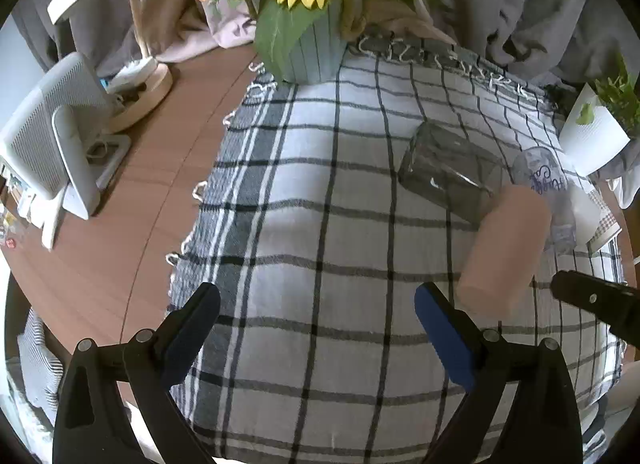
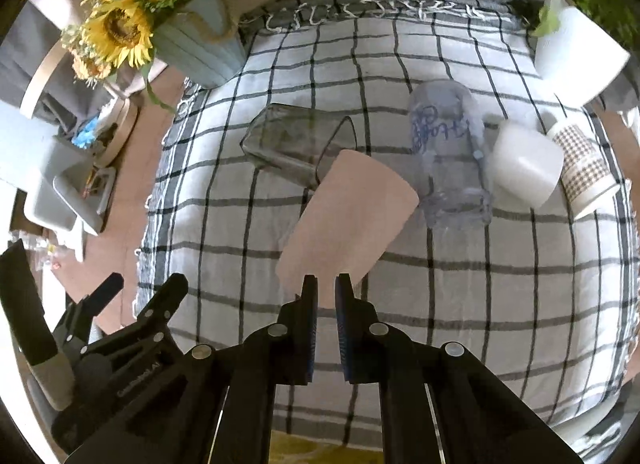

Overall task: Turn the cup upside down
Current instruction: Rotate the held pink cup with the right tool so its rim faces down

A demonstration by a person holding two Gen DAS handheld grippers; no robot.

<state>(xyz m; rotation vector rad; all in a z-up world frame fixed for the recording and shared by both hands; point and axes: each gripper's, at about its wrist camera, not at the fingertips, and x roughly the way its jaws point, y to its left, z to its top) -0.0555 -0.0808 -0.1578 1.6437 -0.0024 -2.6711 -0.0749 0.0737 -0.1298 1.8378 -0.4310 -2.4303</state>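
A pink cup (image 2: pixel 348 216) is held tilted above the checked cloth (image 2: pixel 460 304). My right gripper (image 2: pixel 327 284) is shut on its near rim, the jaws close together. The cup also shows in the left wrist view (image 1: pixel 504 252), right of centre, with the right gripper's tip (image 1: pixel 592 300) beside it. My left gripper (image 1: pixel 316 300) is open and empty, low over the cloth (image 1: pixel 320 192), to the left of the cup. The left gripper also shows at the lower left of the right wrist view (image 2: pixel 132 300).
A dark glass (image 2: pixel 298 140) lies on its side behind the pink cup. A clear printed glass (image 2: pixel 448 152), a white cup (image 2: pixel 524 164) and a houndstooth mug (image 2: pixel 584 168) lie to the right. A sunflower vase (image 2: pixel 200 44), a white plant pot (image 2: pixel 576 60) and a white fan (image 1: pixel 52 144) stand around.
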